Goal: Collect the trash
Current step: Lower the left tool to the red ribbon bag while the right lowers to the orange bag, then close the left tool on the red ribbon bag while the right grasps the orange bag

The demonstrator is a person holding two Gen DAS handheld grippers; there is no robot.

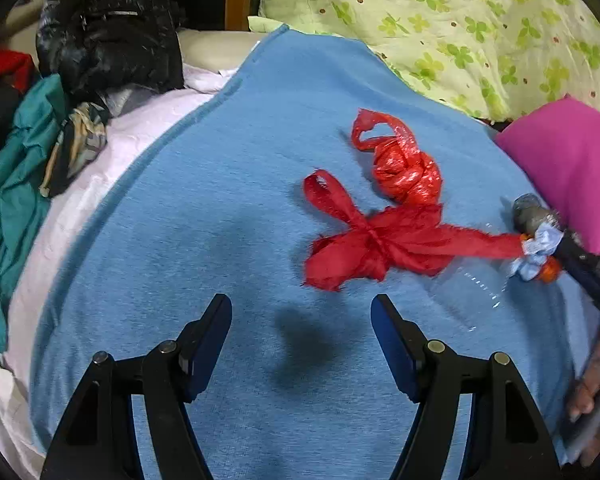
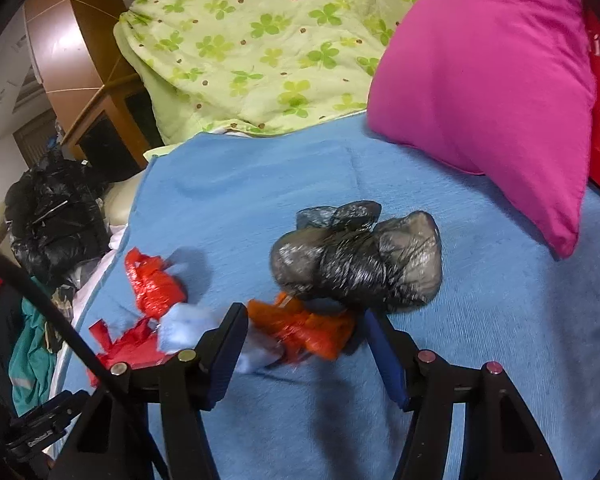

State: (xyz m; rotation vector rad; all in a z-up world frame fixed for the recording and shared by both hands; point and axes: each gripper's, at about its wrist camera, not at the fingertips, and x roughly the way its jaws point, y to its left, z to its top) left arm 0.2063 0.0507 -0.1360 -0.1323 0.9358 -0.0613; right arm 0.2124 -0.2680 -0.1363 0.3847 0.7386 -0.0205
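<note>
Trash lies on the blue blanket (image 1: 228, 184): red bow (image 1: 374, 240), red bag (image 1: 406, 174), then grey bag (image 2: 360, 264) nearest the pink pillow (image 2: 484, 80). Left gripper (image 1: 301, 312) hovers spread, empty. Right gripper (image 2: 306, 320), jaws spread, straddles orange scrap (image 2: 304, 330); closing may snag blanket or slip off thin film.

2 bags (image 1: 404, 176) on blanket (image 1: 220, 200), pillow (image 1: 568, 168) right
</note>
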